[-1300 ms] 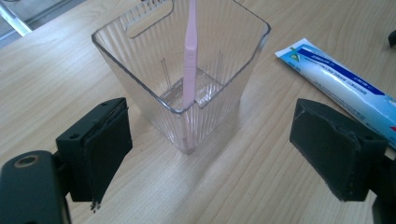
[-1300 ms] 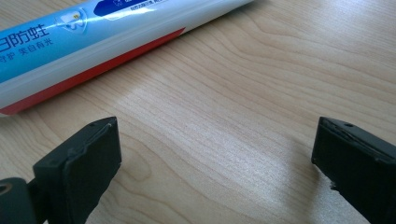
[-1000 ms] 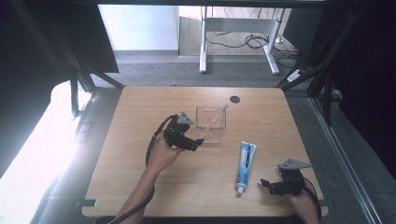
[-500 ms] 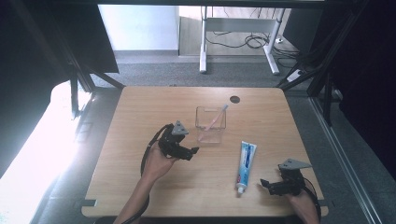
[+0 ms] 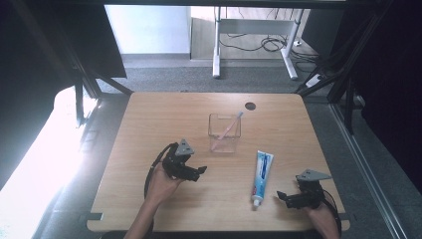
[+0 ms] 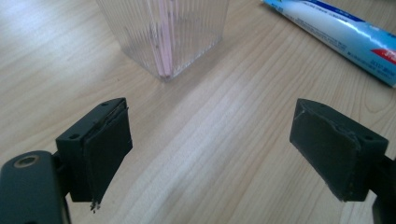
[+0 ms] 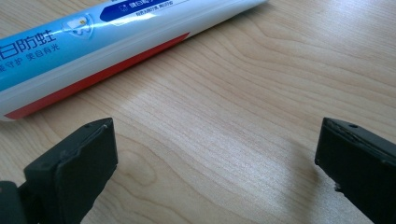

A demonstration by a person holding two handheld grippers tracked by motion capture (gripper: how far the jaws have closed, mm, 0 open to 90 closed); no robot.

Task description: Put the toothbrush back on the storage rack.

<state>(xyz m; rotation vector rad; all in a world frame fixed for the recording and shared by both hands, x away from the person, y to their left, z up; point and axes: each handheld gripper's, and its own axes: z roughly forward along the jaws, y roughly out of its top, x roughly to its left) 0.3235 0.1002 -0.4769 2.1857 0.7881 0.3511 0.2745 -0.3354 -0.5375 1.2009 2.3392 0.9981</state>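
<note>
A clear ribbed square cup [image 5: 224, 132] [image 6: 163, 32] stands mid-table with a pink toothbrush [image 5: 228, 128] [image 6: 161, 42] leaning inside it. To its right a blue and white toothpaste tube [image 5: 261, 177] [image 6: 336, 32] [image 7: 102, 42] lies flat, cap toward the near edge. My left gripper [image 5: 197, 173] [image 6: 210, 149] rests on the table left of and nearer than the cup, open and empty, jaws pointing toward the cup. My right gripper [image 5: 284, 196] [image 7: 215, 168] sits at the near right corner, open and empty, just right of the tube's cap end.
The wooden table [image 5: 149, 129] has a dark round hole [image 5: 250, 106] near its far edge. Beyond the table stand a white desk frame [image 5: 249, 50] and floor cables [image 5: 268, 44]. Black frame posts [image 5: 343, 84] flank both sides.
The left hand and its gripper have drawn back from the cup toward the near edge and slightly left. The right gripper has stayed put.
</note>
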